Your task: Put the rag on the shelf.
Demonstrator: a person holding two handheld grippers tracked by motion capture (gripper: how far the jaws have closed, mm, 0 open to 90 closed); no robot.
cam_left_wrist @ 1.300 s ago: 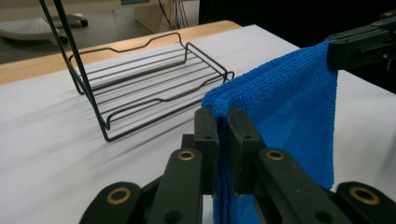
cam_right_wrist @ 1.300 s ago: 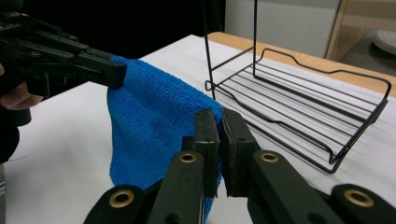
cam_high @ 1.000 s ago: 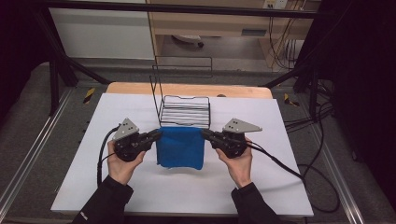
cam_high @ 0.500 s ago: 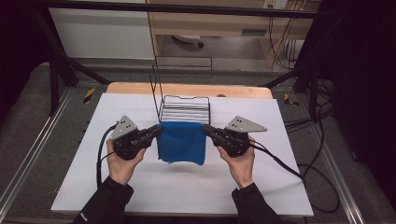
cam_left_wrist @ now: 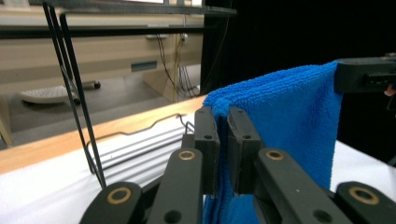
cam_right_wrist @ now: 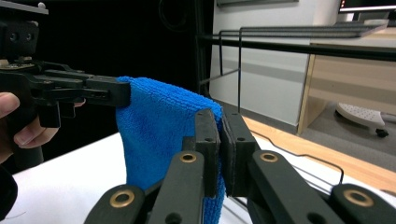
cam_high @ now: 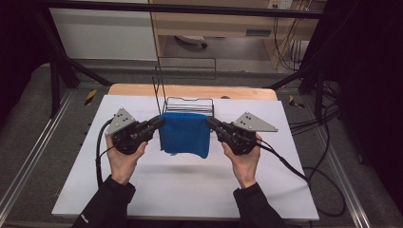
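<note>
High view: left gripper [cam_high: 159, 122] sits at about 9 o'clock of table centre, its jaws pinched on the upper left corner of a blue cloth [cam_high: 184, 134]. Right gripper [cam_high: 211, 123] sits at about 3 o'clock, jaws pinched on the upper right corner. The cloth hangs between them, top edge level, lower edge clear of the white table [cam_high: 190, 190]; a shadow lies under it.

Left gripper view: left gripper [cam_left_wrist: 223, 116] has both jaws pressed together with the cloth [cam_left_wrist: 289, 121] fold caught between them. The right gripper [cam_left_wrist: 366, 74] grips the far corner at 2 o'clock.

Right gripper view: right gripper [cam_right_wrist: 222, 119] jaws are closed on the cloth [cam_right_wrist: 159, 130] edge. The left gripper [cam_right_wrist: 119, 91] holds the other corner at 10 o'clock, fingers [cam_right_wrist: 32, 133] of the left hand wrapped around its body.

Outward: a black wire rack [cam_high: 187, 102] stands just behind the cloth at 12 o'clock. Cables [cam_high: 285, 164] trail from each gripper toward the table's near side.
</note>
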